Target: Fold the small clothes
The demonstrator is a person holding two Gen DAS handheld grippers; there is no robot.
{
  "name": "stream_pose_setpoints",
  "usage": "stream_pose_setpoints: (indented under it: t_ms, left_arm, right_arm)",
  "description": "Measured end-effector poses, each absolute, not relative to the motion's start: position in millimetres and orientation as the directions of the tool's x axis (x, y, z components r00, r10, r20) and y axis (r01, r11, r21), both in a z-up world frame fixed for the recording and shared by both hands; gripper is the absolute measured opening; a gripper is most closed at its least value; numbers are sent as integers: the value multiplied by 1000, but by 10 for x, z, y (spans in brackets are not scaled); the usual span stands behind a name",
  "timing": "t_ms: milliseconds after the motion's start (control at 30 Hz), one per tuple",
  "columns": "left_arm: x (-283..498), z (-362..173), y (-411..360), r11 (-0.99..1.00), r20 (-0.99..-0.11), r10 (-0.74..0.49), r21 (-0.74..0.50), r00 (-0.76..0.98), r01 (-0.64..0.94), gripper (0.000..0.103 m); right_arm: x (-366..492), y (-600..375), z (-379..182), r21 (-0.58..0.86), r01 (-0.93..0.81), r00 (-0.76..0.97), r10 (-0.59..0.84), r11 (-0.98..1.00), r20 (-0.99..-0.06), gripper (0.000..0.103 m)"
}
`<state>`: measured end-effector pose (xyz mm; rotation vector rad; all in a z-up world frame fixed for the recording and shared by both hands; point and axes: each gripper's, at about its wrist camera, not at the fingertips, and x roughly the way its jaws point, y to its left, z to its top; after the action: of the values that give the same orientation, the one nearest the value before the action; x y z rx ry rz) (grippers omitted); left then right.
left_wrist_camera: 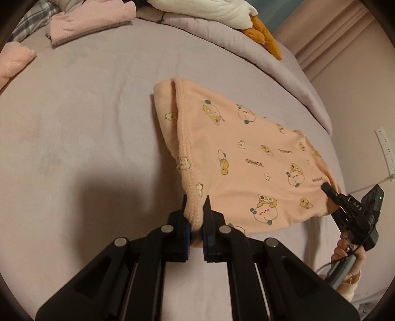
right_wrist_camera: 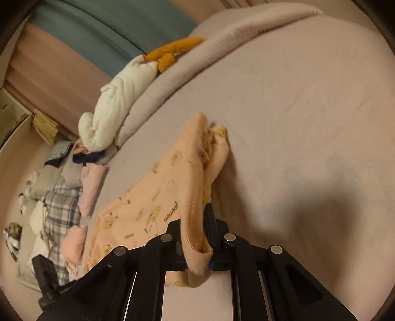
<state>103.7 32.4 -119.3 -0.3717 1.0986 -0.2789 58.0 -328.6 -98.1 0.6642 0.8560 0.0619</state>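
Observation:
A small peach garment (left_wrist_camera: 237, 158) printed with yellow cartoon figures lies on the lilac bed sheet (left_wrist_camera: 86, 123). My left gripper (left_wrist_camera: 196, 210) is shut on its near stitched hem, the fabric bunched between the pads. In the left wrist view my right gripper (left_wrist_camera: 327, 189) pinches the garment's right edge, held by a hand (left_wrist_camera: 345, 249). The right wrist view shows the right gripper (right_wrist_camera: 195, 224) shut on a thick folded hem of the same garment (right_wrist_camera: 153, 205), which is stretched away to the left.
Folded pink clothes (left_wrist_camera: 91, 19) and a plaid item (left_wrist_camera: 32, 22) lie at the far left of the bed. A white plush toy (right_wrist_camera: 116, 103) with orange feet rests on the rolled blanket (left_wrist_camera: 246, 49). A pile of clothes (right_wrist_camera: 56, 197) sits left in the right wrist view.

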Motion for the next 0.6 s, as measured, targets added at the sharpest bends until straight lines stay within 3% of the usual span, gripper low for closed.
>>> stream_pose_setpoints:
  t_ms: [200,400,600]
  left_arm:
    - [733,-1297,231,896,-824,-431,-439,367,66,7]
    - [750,-1386,209,919,-852,-383,-390,358,55,11]
    - [707,-1177,371,930,-831,-348,-363,434,51,9]
  right_arm:
    - [373,-3290,-827,514,220,677,249,829,-692,11]
    - [473,-3160,-762,414,191,654,199,890,-730,11]
    - [627,-2866,-531,292,83,653,169,953,-738,11]
